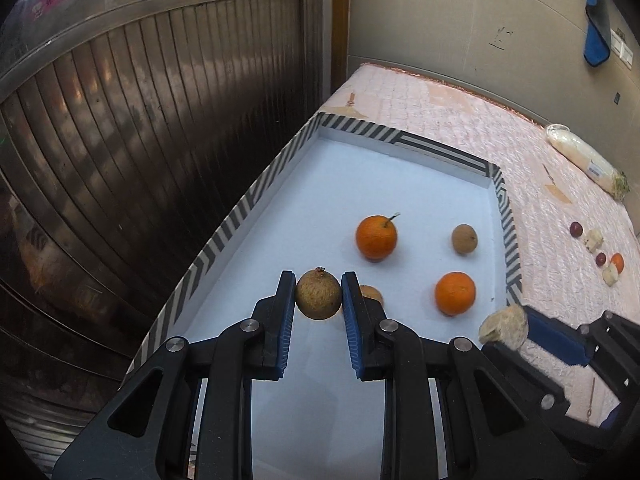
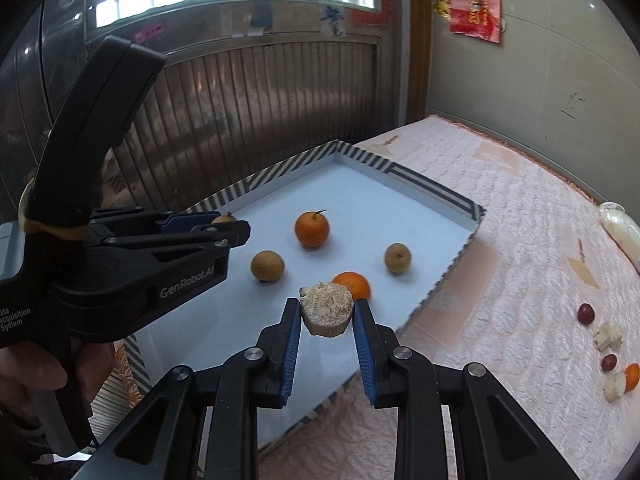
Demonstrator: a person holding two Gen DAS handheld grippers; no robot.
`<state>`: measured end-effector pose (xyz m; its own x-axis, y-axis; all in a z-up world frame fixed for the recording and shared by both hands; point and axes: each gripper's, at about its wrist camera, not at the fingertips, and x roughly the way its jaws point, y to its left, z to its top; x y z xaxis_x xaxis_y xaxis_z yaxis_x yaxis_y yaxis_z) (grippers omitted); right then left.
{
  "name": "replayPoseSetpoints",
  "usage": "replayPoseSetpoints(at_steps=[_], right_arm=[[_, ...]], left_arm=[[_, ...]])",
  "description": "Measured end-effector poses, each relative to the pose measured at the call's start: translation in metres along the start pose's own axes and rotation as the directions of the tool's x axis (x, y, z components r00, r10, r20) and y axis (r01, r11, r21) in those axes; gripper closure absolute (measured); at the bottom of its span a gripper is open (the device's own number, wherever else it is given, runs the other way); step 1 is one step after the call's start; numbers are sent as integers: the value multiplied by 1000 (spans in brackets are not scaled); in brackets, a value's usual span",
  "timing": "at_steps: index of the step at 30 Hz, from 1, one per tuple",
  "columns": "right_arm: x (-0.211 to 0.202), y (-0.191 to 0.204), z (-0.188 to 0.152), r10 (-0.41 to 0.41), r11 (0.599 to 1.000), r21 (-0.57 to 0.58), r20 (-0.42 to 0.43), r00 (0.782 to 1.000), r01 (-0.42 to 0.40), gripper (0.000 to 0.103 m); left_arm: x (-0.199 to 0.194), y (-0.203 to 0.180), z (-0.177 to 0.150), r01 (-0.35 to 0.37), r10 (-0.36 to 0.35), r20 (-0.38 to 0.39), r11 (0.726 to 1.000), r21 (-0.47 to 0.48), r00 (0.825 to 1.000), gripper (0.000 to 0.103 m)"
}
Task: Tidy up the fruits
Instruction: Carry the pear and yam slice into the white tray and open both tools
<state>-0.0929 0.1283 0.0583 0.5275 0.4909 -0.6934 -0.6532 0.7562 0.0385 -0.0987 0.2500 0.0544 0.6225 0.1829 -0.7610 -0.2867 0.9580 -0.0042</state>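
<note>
L gripper (image 1: 319,294): clamped on brown longan-like fruit (image 1: 319,295), stem nub up, held just above tray floor near its L rim
R gripper (image 2: 327,314): clenched on pale fibrous chunk (image 2: 327,309) (coarse cut face up, looks like a cut stalk piece, can't tell which fruit), held over tray's near R edge
Tray (image 1: 440,148): white floor, striped rim, sits on pink quilted cloth (image 1: 540,208)
In tray: stemmed orange (image 1: 376,237) mid; 2nd orange (image 1: 455,293) nearer R side; brown fruit (image 1: 464,239) far R; another brown fruit (image 2: 267,265) half hidden behind L finger in L view
Outside tray: row of small items on cloth well to R – 2 dark red fruits (image 2: 586,313), pale chunks (image 2: 608,336), small orange piece (image 2: 633,377); wrapped white veg (image 1: 584,162) at far edge
Key relation: tray floor directly under L's fruit, open patch just ahead betw L rim and stemmed orange; the half-hidden brown fruit lies just R of L gripper, so likely pairing spot. R's chunk at tray border, 2nd orange just beyond it
Nearer arm: L for brown fruits, R for oranges/cloth row
Chunk axis: short cylinder, flat faces up/down, jaws on curved sides
Risk: round fruit prob rolls on release
</note>
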Motion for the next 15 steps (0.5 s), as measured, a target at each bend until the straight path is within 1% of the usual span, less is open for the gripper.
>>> replayPoseSetpoints(at_steps=[4,11,15], right_arm=[[9,9,0,24,1000,-18,-22,999,-24,77],[30,22,-2,49,997,-48,-78,996,-53,77],[40,24,-2,54,997,-54,-102,993,-60,77]], left_arm=[[7,9,-1,5,-6,-26,1000,-27,1000,80],[19,15,-3,15,-18,-70,999,-40,997,80],[24,16,-5,15,-19,-82,999,-44,996,80]])
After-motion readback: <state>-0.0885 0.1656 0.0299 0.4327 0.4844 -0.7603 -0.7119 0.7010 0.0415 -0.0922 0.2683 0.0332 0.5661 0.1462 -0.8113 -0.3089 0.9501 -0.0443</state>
